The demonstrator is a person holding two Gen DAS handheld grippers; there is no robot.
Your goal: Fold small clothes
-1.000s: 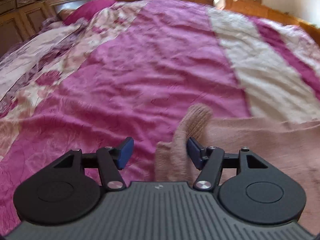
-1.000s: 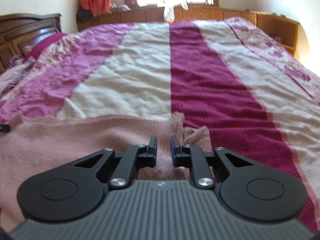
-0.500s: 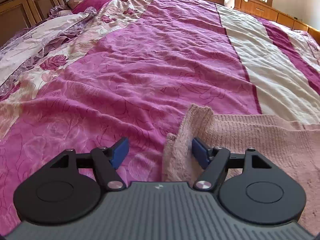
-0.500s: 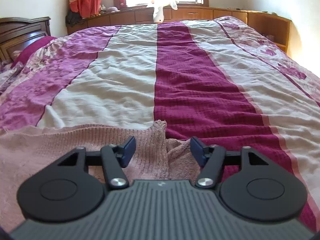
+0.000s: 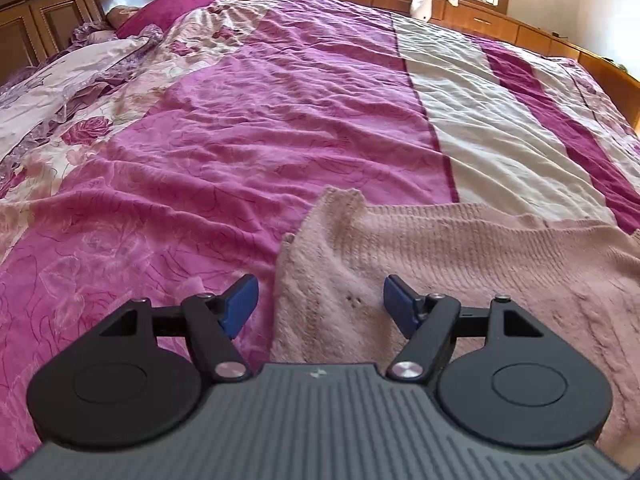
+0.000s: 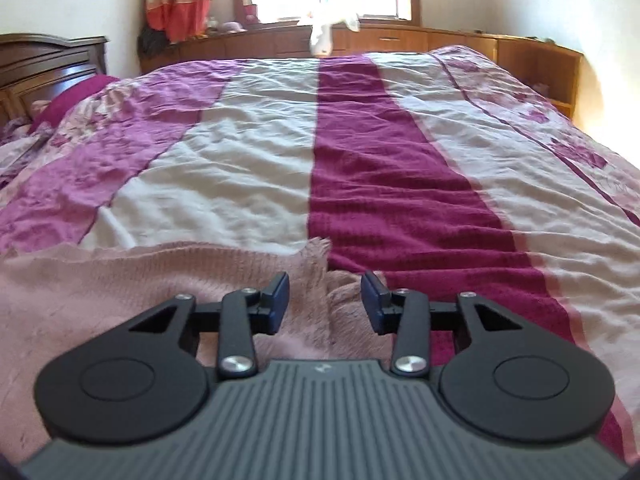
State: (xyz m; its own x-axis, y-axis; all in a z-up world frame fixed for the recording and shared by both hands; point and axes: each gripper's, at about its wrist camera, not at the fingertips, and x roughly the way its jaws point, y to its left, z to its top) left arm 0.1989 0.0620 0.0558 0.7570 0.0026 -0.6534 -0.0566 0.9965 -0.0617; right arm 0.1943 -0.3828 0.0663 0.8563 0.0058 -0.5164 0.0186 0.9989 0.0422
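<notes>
The jaws of both grippers stand spread apart, and we see nothing pinched between them. The left gripper [image 5: 320, 304] hovers over the left end of the pale pink knitted garment [image 5: 460, 264], with one blue pad [image 5: 240, 304] above the bedspread just beside the knit edge. The right gripper [image 6: 325, 304] hovers over the right end of the same garment [image 6: 140, 280], where a small corner of the knit points up. The garment lies spread flat on the large bedspread with pink, cream and dark magenta stripes [image 6: 400, 160], near its front edge. Beyond the garment, at the far left, we see a dark wooden headboard [image 5: 60, 12].
</notes>
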